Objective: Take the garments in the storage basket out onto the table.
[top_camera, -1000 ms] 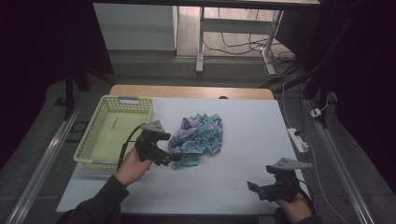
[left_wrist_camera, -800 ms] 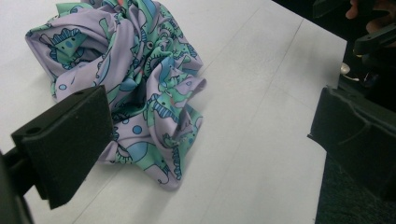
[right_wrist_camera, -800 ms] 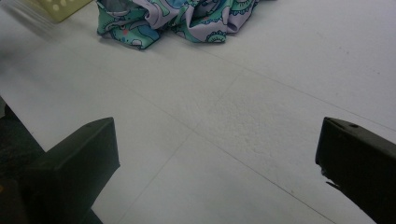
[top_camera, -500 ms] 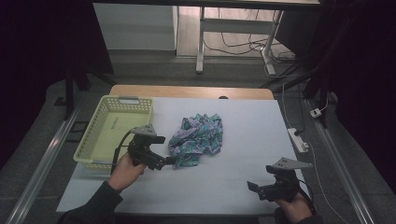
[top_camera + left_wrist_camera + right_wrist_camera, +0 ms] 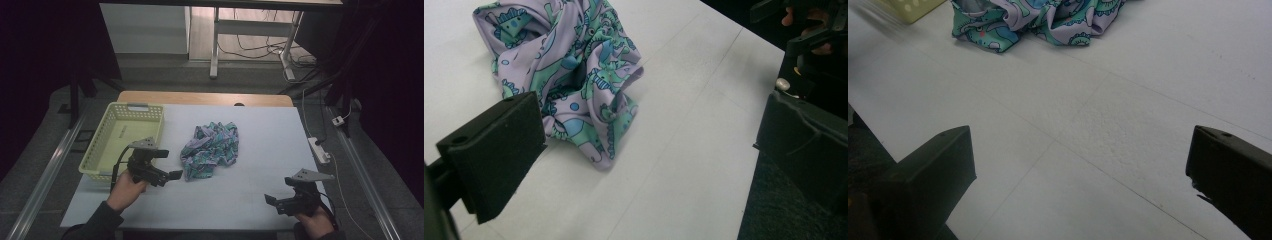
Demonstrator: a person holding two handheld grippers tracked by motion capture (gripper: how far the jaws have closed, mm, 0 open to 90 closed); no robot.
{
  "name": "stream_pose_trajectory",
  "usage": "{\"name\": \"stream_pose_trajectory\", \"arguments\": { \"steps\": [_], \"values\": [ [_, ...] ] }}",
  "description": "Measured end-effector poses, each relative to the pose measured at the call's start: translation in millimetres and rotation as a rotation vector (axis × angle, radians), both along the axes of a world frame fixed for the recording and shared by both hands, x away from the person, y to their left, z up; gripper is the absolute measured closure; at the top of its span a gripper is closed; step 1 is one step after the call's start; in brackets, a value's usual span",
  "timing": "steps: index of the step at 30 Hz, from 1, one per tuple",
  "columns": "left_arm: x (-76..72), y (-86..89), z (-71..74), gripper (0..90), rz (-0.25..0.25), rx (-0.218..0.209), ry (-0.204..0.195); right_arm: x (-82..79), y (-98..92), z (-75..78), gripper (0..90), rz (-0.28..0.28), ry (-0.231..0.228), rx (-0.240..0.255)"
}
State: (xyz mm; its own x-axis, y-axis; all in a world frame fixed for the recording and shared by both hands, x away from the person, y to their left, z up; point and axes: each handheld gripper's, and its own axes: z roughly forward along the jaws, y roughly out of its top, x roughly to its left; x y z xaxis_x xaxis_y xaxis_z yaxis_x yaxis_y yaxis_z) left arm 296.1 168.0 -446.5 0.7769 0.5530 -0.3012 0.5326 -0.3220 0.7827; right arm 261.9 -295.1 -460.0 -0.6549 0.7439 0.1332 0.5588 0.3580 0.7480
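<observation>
From the high view, a crumpled cloth (image 5: 210, 150) printed in lilac, green and blue lies near the middle of the white table (image 5: 260, 130). The left gripper (image 5: 172, 175) sits just to the cloth's left, near its lower edge, held in a hand (image 5: 125, 187); a pale yellow basket (image 5: 125, 137) stands just beyond it at the table's left side. The right gripper (image 5: 270, 200) rests near the front right edge, well apart from the cloth.

In the left gripper view, the jaws stand wide apart with nothing between them — the cloth (image 5: 574, 75) lies bunched on the table just beside the left jaw.

In the right gripper view, the jaws are also spread, with bare table (image 5: 1088, 150) between them — the cloth (image 5: 1038, 20) lies farther off at the top, with a corner of the basket (image 5: 913, 7) beside it.
</observation>
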Motion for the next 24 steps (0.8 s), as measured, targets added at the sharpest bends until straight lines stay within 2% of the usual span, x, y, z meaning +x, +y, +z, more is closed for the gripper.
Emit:
{"name": "stream_pose_trajectory", "arguments": {
  "steps": [12,17,24],
  "values": [
    [-17.4,21.2,-4.6,0.0,0.041,-0.004,0.005,0.3,0.0,-0.1,0.0,0.001,0.003,0.002],
    [-26.6,31.6,-7.8,0.0,0.069,0.017,0.004,0.4,-0.1,-0.2,0.0,0.002,0.002,0.002],
    [-41.6,48.5,-10.2,0.0,0.110,0.004,0.004,0.5,0.2,-0.3,0.0,0.002,0.003,0.000]
  ]
}}
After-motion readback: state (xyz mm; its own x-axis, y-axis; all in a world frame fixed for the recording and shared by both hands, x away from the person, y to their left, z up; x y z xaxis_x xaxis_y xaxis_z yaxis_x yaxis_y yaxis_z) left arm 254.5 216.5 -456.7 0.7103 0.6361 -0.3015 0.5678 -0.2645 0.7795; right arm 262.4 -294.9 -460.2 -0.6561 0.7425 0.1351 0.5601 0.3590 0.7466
